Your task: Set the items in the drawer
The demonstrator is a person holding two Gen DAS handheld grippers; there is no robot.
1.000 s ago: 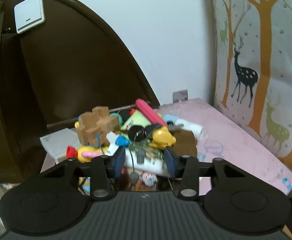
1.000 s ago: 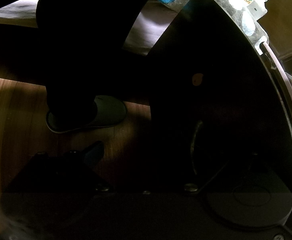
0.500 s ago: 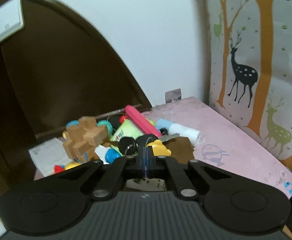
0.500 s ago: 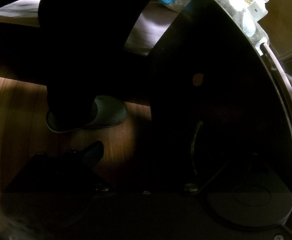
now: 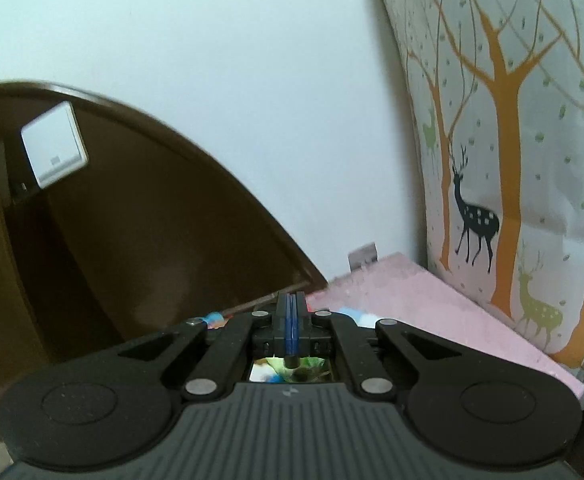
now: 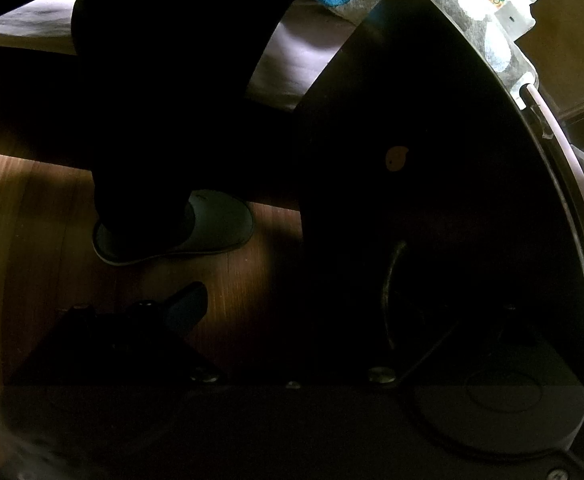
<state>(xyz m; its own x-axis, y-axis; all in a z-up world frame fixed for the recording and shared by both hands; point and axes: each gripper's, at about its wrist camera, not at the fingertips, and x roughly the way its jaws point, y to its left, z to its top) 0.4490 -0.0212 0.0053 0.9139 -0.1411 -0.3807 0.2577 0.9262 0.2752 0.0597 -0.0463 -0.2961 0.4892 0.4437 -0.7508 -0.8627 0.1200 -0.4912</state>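
Note:
My left gripper [image 5: 290,312] is shut, its blue pads pressed together, with a thin dark cord hanging down between them [image 5: 291,360]. It is tilted up, so the toy pile on the pink-topped nightstand [image 5: 420,304] is mostly hidden behind the gripper body; only scraps of colour [image 5: 216,317] show. My right gripper [image 6: 292,320] hangs low in deep shadow in front of the dark drawer front [image 6: 432,208] with its curved handle [image 6: 390,292]. One finger [image 6: 184,308] stands far left, so the jaws stand wide apart and empty.
A dark headboard [image 5: 132,240] with a white wall switch [image 5: 54,146] stands left. A deer-print curtain [image 5: 512,160] hangs right. In the right wrist view there is a wooden floor [image 6: 32,260], the person's leg and grey slipper [image 6: 212,228], and bedding [image 6: 484,12] above.
My left gripper closed on a thin cord from the toy pile, then rose and tilted up, so the pile dropped out of sight. The right gripper has not moved.

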